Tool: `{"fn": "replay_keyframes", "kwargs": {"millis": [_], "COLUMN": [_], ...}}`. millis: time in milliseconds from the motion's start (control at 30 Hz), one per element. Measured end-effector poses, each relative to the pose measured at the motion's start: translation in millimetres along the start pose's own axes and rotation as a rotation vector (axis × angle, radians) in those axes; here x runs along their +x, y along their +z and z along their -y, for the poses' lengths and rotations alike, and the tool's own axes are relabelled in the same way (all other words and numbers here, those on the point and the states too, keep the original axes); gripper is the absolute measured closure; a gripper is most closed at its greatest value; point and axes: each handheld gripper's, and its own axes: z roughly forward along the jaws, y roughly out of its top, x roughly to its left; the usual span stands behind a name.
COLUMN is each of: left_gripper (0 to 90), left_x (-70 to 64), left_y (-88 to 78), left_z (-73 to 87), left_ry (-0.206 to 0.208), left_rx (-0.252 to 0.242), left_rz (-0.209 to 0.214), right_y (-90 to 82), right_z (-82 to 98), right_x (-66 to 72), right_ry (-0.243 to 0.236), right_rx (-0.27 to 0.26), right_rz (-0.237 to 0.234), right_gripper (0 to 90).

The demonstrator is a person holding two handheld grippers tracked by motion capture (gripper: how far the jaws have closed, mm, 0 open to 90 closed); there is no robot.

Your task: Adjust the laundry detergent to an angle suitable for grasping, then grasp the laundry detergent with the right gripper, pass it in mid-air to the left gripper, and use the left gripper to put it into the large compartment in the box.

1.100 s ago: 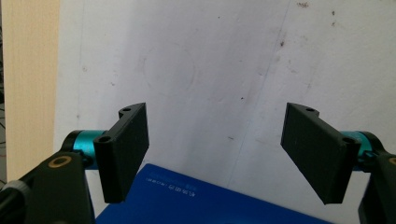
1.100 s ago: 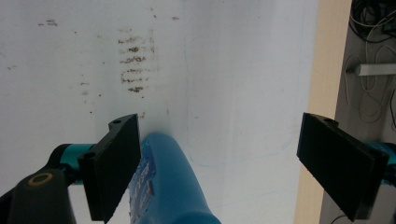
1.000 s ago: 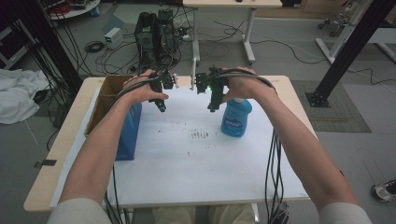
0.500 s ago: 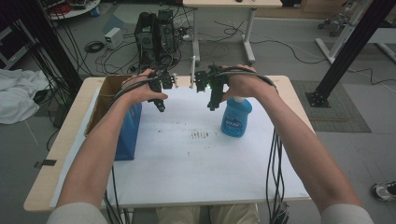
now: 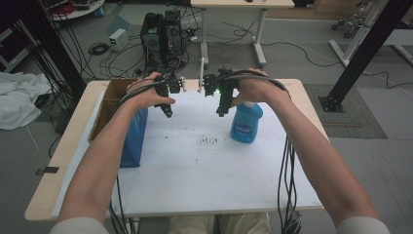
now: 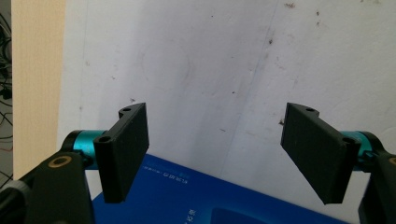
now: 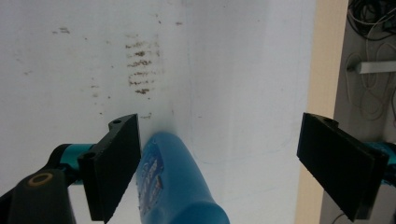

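Observation:
A blue bottle (image 5: 246,123) with a label stands on the white sheet (image 5: 195,165) at the right of the table. My right gripper (image 5: 220,111) hovers just left of it with its jaws wide apart; in the right gripper view the bottle (image 7: 175,182) lies near the left jaw, inside the open right gripper (image 7: 219,168). A blue box (image 5: 135,139) stands at the left against a cardboard box (image 5: 109,105). My left gripper (image 5: 168,112) hangs open above the sheet beside it. The left gripper (image 6: 219,156) looks down on the blue box (image 6: 196,196) below its jaws.
Dark smudges (image 5: 209,141) mark the middle of the sheet. Black cables (image 5: 287,170) trail off the table's right front. Beyond the far edge stand a computer tower (image 5: 163,31), tangled wires, another desk's legs (image 5: 258,39) and a black frame post (image 5: 360,53).
Both grippers have stayed near the far part of the table, shifting only slightly. The bottle and the blue box have not moved.

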Motion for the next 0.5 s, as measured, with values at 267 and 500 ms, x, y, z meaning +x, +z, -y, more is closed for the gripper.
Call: {"fn": "replay_keyframes", "kwargs": {"millis": [267,500], "left_gripper": [23.5,23.5], "left_x": [-3.8,-4.1], "left_y": [0.9,3.4], "left_z": [-4.3,-5.1], "left_ry": [0.003,0.013], "left_rx": [-0.003,-0.004], "left_rz": [0.017,0.019], "right_y": [-8.8,-10.0], "right_z": [13.7,24.0], "right_x": [-9.9,-12.6], "right_ry": [0.135,0.191], "right_rx": [-0.029,0.000], "right_rz": [-0.071,-0.076], "right_gripper": [13.0,13.0]}}
